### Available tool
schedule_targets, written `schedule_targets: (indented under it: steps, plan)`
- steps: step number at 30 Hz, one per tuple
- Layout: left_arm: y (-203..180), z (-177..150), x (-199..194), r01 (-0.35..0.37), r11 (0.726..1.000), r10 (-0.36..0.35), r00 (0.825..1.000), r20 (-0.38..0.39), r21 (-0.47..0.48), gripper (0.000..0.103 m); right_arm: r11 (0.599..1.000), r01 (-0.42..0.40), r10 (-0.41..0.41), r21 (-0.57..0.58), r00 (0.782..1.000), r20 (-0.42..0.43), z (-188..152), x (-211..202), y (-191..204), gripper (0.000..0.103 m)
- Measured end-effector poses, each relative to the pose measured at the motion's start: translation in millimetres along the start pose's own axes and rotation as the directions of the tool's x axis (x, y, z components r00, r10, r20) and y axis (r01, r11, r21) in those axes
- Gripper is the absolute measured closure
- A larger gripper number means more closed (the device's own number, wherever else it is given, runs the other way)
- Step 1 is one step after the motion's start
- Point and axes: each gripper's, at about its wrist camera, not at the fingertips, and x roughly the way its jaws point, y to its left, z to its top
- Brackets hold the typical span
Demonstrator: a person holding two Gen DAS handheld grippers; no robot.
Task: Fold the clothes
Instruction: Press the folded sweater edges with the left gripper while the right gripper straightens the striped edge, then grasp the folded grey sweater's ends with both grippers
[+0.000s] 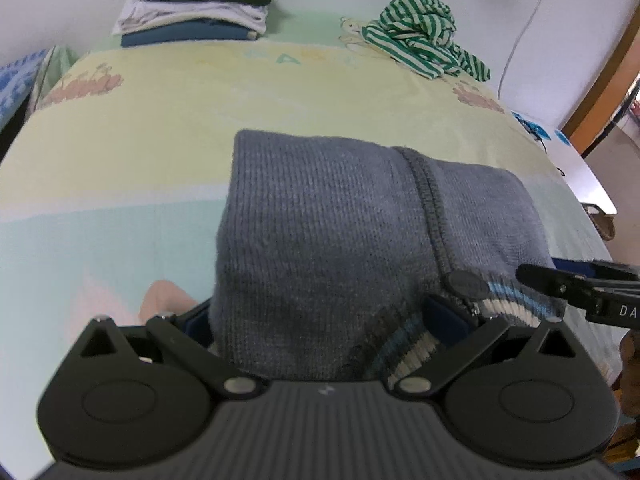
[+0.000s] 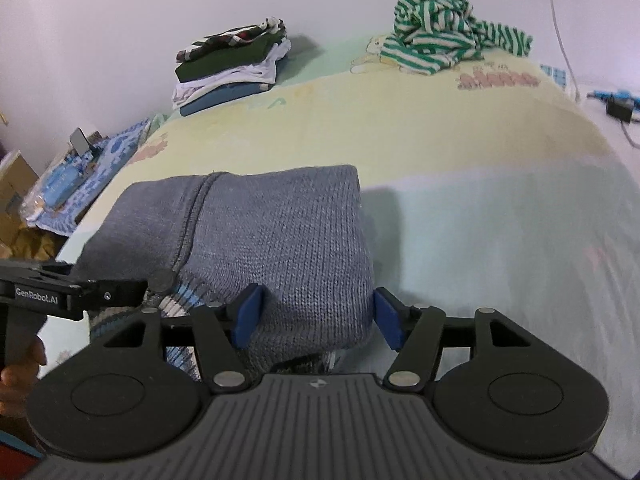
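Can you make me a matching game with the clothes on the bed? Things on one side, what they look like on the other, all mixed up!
Things:
1. grey knitted sweater
2. green-and-white striped garment
3. stack of clothes
4. right gripper

Descriptions:
A. crumpled at the far side
B. neatly piled
C. open
D. folded, nearest the grippers

Pairs: 1-D, 2-A, 3-B, 4-C

**Where we found things on the bed**

We saw the folded sweater (image 1: 340, 216) lying on the bed (image 1: 140, 160), nearest us. Behind it to the left, against the wall, stood the stack of folded clothes (image 1: 196, 4); behind it to the right lay the crumpled striped garment (image 1: 424, 40), well apart from the stack.
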Motion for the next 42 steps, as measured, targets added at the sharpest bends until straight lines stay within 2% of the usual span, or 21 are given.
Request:
schedule_targets:
  steps: [6, 11, 20, 24, 26, 29, 32, 34, 39, 42]
  plan:
    - [2, 14, -9, 0.001, 0.997, -0.001, 1.0, 0.008, 0.073, 0.001, 0.999, -0.037, 0.038, 0.031, 0.998, -0.042, 15, 4, -9, 0.037]
    - [5, 23, 4, 0.032, 0.996, -0.028, 0.998, -0.052, 0.083, 0.001, 0.999, -0.045, 0.046, 0.015, 0.996, -0.078, 15, 10, -8, 0.036]
    - [8, 13, -2, 0.071, 0.995, -0.068, 0.996, -0.058, 0.065, 0.001, 0.998, -0.055, 0.058, 0.041, 0.995, -0.081, 15, -6, -15, 0.036]
    - [14, 17, -11, 0.046, 0.993, -0.04, 0.998, -0.051, 0.112, 0.001, 0.995, -0.061, 0.065, 0.084, 0.996, -0.053, 27, -16, -26, 0.036]
    - [17, 24, -15, 0.022, 0.99, -0.017, 0.999, -0.037, 0.139, 0.001, 0.99, -0.068, 0.072, 0.121, 0.997, -0.028, 35, -20, -32, 0.036]
    - [23, 41, -19, 0.034, 0.99, -0.034, 0.999, -0.004, 0.137, 0.001, 0.983, -0.077, 0.079, 0.17, 0.997, -0.009, 52, -10, -36, 0.036]
    - [23, 61, -12, 0.039, 0.991, -0.041, 0.999, 0.017, 0.125, 0.001, 0.991, -0.048, 0.051, 0.126, 0.998, -0.02, 64, 12, -28, 0.04]
    - [20, 70, 0, 0.032, 0.992, -0.032, 0.999, -0.001, 0.122, 0.001, 0.992, -0.047, 0.052, 0.116, 0.998, -0.038, 66, 24, -25, 0.04]
    - [22, 64, 27, 0.088, 0.992, -0.079, 0.991, -0.108, 0.085, 0.001, 0.989, -0.07, 0.082, 0.134, 0.993, -0.087, 64, 37, -25, 0.04]
    - [23, 56, 30, 0.106, 0.992, -0.097, 0.988, -0.116, 0.067, 0.001, 0.986, -0.077, 0.094, 0.149, 0.989, -0.114, 61, 40, -26, 0.037]
